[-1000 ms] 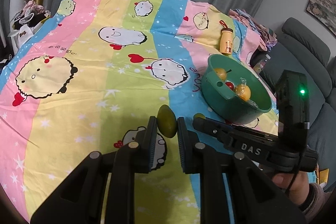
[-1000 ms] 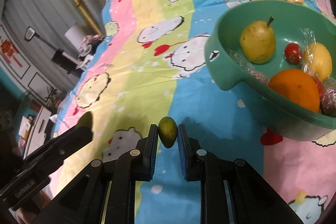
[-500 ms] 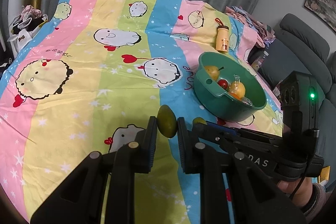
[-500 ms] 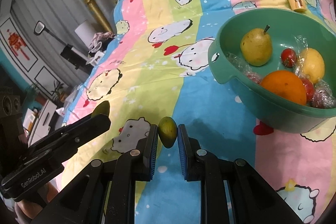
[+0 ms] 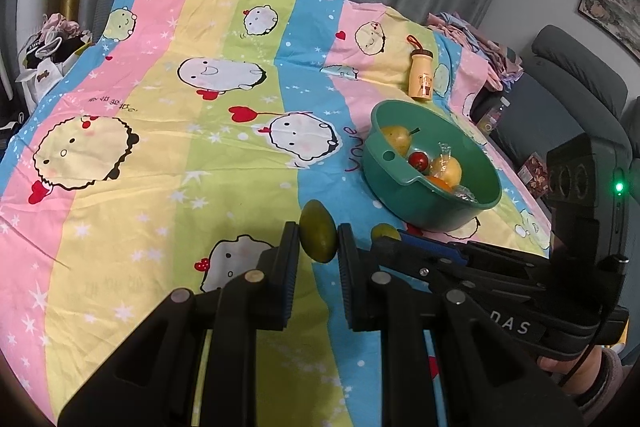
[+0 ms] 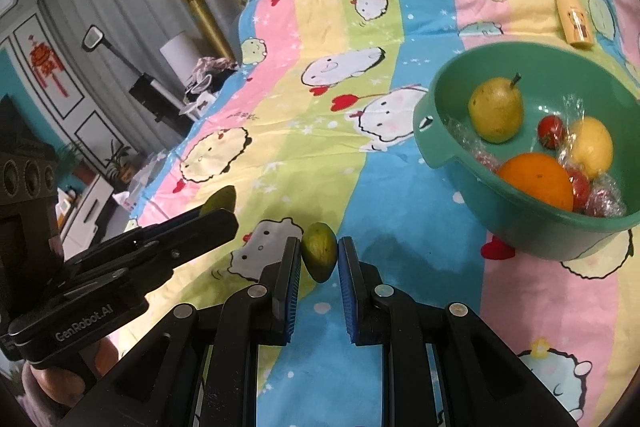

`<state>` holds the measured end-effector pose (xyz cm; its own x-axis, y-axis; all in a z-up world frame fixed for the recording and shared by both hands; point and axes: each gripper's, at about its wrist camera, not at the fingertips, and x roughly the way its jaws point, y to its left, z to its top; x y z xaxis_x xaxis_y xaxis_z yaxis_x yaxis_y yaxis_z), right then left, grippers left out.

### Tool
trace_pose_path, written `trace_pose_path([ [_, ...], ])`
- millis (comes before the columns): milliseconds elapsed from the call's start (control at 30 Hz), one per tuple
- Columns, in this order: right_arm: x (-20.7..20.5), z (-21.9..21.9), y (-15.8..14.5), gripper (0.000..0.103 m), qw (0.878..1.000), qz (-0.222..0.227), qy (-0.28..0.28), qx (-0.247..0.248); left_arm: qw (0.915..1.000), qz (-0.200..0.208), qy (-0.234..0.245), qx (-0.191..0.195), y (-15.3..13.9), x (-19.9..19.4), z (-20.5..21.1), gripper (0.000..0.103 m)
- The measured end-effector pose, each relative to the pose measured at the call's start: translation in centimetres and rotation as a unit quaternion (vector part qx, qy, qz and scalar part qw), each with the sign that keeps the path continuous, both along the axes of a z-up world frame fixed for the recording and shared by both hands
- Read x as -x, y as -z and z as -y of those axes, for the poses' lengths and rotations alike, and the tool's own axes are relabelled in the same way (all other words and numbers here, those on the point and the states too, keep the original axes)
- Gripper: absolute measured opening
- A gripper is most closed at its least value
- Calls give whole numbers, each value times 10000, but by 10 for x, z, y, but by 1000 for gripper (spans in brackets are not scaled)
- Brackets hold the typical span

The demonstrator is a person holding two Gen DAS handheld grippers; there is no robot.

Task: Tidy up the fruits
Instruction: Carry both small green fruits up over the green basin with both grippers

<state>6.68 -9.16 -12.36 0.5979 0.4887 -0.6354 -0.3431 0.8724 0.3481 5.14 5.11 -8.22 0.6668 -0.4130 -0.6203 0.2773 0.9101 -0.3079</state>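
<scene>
Left wrist view, left gripper [image 5: 319,241] clamped on green fruit [image 5: 318,237], right gripper [image 6: 319,255] clamped on second green fruit [image 6: 319,251] (both above bedsheet [image 5: 160,155]), green bowl [image 6: 452,151] filled with pear [image 6: 496,115], orange [image 6: 536,185].

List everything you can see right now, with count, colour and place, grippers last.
green fruits: two, olive green, one in left gripper, one in right gripper
basin: one, teal, on bedsheet right of the grippers
pear: one, yellow-green, in basin
orange: one, orange, in basin
lemon: one, yellow, in plastic wrap, in basin
tomato: one, red, in basin
bottle: one, yellow, beyond basin
bedsheet: one, striped cartoon print
left gripper: black, shut on fruit
right gripper: black, shut on fruit
</scene>
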Motion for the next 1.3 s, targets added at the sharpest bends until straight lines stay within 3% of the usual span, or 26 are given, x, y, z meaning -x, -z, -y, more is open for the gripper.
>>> trace_pose_path([
  [1300,35,30,-40,21,9978,631,29,-217,9990,304,222,-254,-32,19,36,19],
])
